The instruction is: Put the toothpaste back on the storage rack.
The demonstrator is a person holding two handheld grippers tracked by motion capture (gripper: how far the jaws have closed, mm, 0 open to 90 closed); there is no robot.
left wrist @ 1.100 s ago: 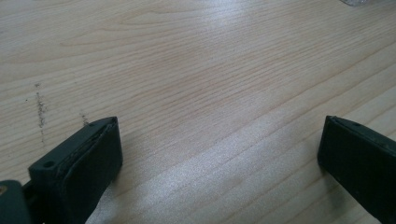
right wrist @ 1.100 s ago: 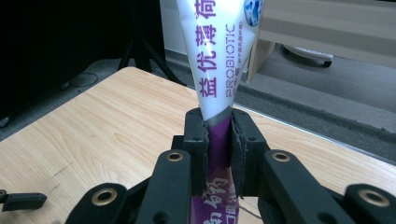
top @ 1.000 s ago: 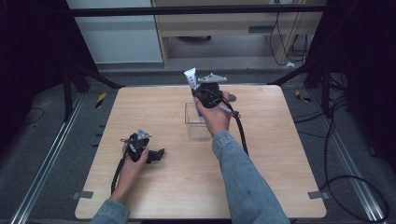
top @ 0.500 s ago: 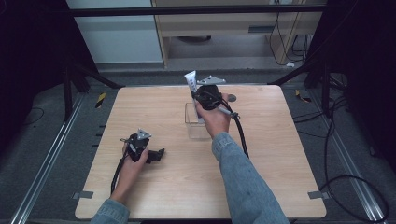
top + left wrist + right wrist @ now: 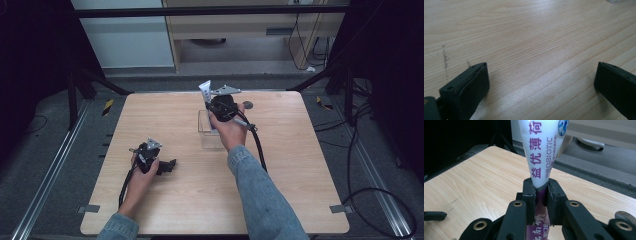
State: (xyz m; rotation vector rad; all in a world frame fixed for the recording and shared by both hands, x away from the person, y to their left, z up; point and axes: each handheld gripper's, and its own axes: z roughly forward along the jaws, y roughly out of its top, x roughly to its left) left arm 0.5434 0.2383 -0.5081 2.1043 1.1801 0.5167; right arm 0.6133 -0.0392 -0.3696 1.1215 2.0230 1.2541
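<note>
A white and purple tube (image 5: 541, 152) printed PROBIOTIC stands upright in my right gripper (image 5: 541, 192), whose jaws are shut on its lower part. In the high view this tube (image 5: 205, 90) and the right gripper (image 5: 214, 102) are held above the far edge of a clear plastic box (image 5: 206, 137) at the table's middle back. My left gripper (image 5: 171, 164) rests on the wood at the front left. Its jaws are wide open in the left gripper view (image 5: 541, 82), with bare table between them.
A small grey round disc (image 5: 247, 105) lies on the table just right of the right hand, and also shows in the right gripper view (image 5: 624, 216). The wooden table (image 5: 300, 175) has bare room at right and front. A dark floor with cables surrounds it.
The right hand with the tube has shifted slightly nearer and lower over the clear box. The left gripper has stayed still.
</note>
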